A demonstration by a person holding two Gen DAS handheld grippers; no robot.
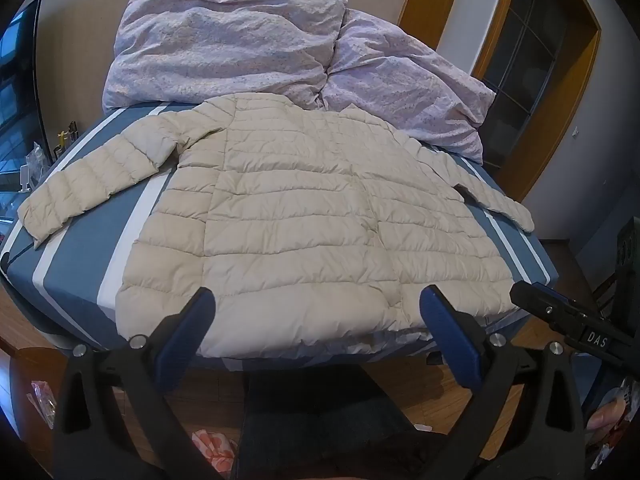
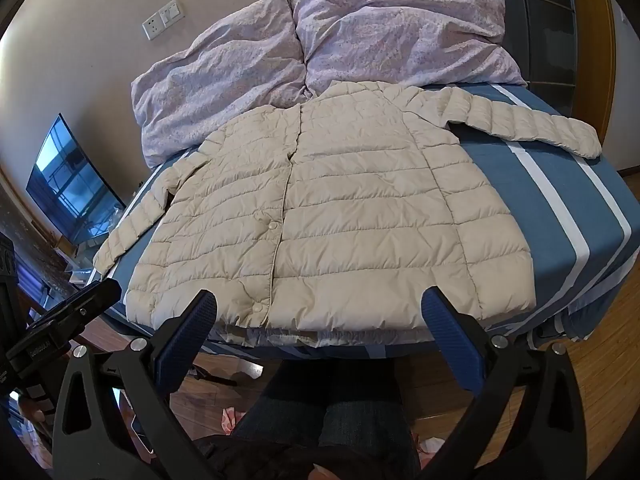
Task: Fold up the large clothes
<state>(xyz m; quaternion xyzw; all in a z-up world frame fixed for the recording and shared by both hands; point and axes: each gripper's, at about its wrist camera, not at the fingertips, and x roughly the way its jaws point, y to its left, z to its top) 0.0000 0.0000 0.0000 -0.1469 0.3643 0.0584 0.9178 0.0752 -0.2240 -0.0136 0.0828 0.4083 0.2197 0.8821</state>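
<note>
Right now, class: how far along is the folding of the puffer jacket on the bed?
Done: the cream jacket lies flat, buttoned, on the striped bed, sleeves spread. In hand: nothing; the left gripper and right gripper hover open by the hem. Left: every fold, sleeves and body.

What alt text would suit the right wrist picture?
A cream puffer jacket lies flat, sleeves spread, on a blue striped bed below a rumpled lilac duvet. The open right claw hovers at its hem.
</note>
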